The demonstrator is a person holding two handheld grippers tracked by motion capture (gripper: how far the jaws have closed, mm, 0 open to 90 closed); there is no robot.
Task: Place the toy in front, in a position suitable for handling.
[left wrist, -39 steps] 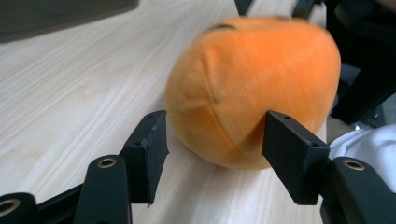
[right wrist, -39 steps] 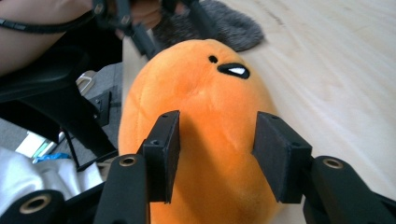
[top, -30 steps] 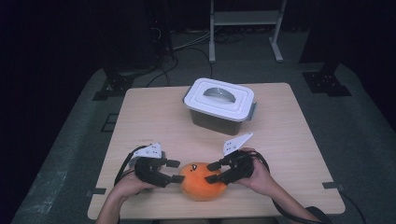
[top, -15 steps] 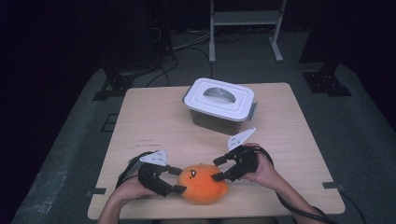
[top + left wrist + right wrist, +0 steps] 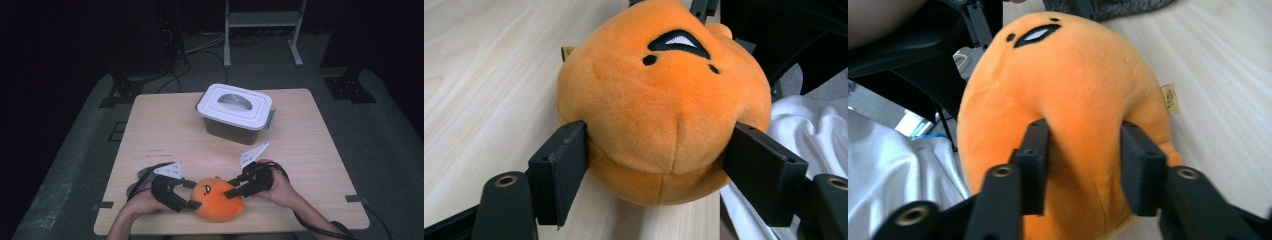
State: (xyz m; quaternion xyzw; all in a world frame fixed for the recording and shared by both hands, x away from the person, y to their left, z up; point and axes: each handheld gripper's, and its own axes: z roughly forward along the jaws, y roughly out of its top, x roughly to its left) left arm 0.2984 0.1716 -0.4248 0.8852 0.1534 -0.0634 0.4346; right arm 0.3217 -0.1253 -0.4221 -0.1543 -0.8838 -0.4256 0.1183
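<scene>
A round orange plush toy (image 5: 219, 198) with a stitched face lies at the table's front edge. My left gripper (image 5: 194, 196) comes at it from the left. Its wide-set jaws have just been opening, and both pads press into the plush's (image 5: 659, 90) sides in the left gripper view (image 5: 659, 145). My right gripper (image 5: 231, 189) reaches in from the right. Its jaws have just been closing and pinch a fold of the plush (image 5: 1063, 75) between them in the right gripper view (image 5: 1084, 132).
A grey storage box with a white lid (image 5: 235, 112) stands at the back middle of the wooden table (image 5: 160, 130). The plush sits close to the front edge, and the person's white clothing (image 5: 804, 125) lies just beyond that edge.
The right jaws have drawn in on the plush. The left gripper has shifted slightly right, toward the plush. The plush has stayed put.
</scene>
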